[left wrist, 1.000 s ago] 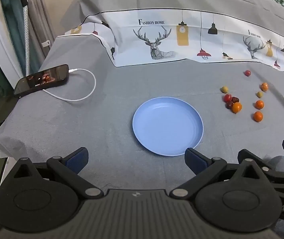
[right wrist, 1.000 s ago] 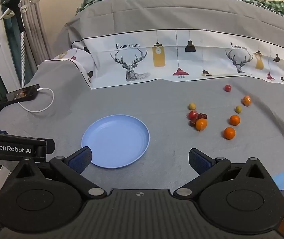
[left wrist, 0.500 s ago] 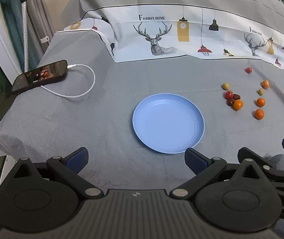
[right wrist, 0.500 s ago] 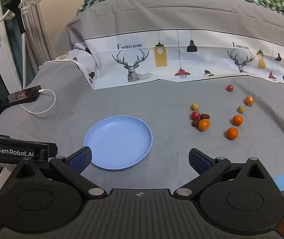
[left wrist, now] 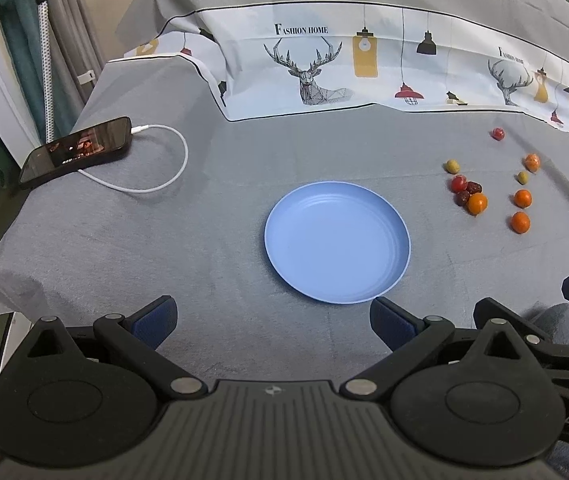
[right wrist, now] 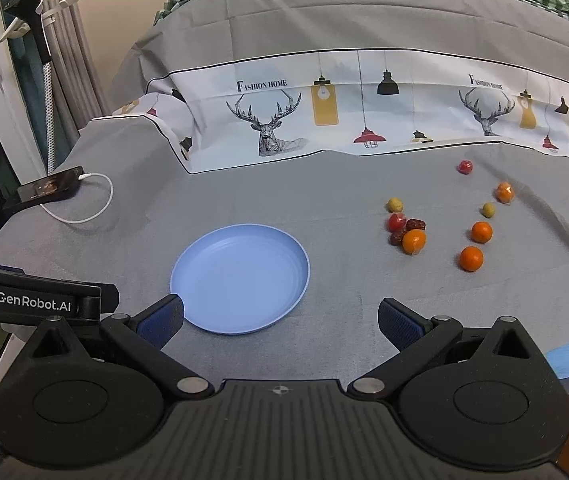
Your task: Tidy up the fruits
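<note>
first, from the left wrist: the left tongs (left wrist: 272, 320) are spread apart and hold nothing, above grey cloth (left wrist: 204, 216), with the round light-blue plastic plate (left wrist: 398, 220) just ahead. small orange, red and yellow-green fruits (left wrist: 477, 203) lie scattered right of it. a black phone (left wrist: 76, 152) lies far left. from the right wrist: the right tongs (right wrist: 280, 320) gape too, empty, plate (right wrist: 296, 254) front-left, fruits (right wrist: 414, 241) ahead-right.

- A home bedroom: a bed (right wrist: 324, 208) covered in grey sheet, deer-print bedding (right wrist: 364, 116) behind.
- Phone (left wrist: 76, 152) charging at the left; curtains (right wrist: 68, 60) in the upper left.
</note>
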Demonstrator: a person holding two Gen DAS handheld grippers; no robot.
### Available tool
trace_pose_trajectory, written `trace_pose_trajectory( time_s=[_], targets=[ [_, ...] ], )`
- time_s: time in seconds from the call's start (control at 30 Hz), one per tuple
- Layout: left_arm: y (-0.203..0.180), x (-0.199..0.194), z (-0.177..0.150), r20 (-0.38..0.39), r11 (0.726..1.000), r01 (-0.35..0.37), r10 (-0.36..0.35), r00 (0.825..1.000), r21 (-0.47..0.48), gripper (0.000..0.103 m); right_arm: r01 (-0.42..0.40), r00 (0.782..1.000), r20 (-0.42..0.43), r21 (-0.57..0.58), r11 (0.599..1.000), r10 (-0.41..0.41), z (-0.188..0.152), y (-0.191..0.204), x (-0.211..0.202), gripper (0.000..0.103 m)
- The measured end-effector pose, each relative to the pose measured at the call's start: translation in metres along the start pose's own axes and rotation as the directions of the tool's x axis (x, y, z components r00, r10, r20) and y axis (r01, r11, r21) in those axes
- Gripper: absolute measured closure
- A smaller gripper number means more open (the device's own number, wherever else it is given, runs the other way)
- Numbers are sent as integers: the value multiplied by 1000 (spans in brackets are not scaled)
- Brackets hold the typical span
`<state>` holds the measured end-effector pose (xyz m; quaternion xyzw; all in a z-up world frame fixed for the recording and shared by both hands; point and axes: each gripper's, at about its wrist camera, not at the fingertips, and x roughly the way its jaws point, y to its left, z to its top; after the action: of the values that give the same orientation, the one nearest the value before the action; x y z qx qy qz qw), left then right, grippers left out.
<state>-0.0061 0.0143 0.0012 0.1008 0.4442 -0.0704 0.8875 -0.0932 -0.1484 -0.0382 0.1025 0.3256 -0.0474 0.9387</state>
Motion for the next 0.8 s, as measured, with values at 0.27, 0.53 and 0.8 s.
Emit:
trace_pose_trajectory(
  time_s=[0.27, 0.53, 0.8],
  targets=[
    [2, 0, 0, 1, 1000, -1, 1, 1000, -1, 0, -1, 1000, -2, 3, 1000, 1, -1, -1, 1, 1],
    [2, 0, 0, -6, 1000, 4, -4, 1000, 1, 0, 0, 1000, -1, 8, 1000, 0, -3, -3, 0, 1],
    [4, -7, 0, 3, 1000, -5, 5, 1000, -2, 0, -10, 1000, 24, 12, 1000, 10, -5, -1, -6, 1]
  ],
)
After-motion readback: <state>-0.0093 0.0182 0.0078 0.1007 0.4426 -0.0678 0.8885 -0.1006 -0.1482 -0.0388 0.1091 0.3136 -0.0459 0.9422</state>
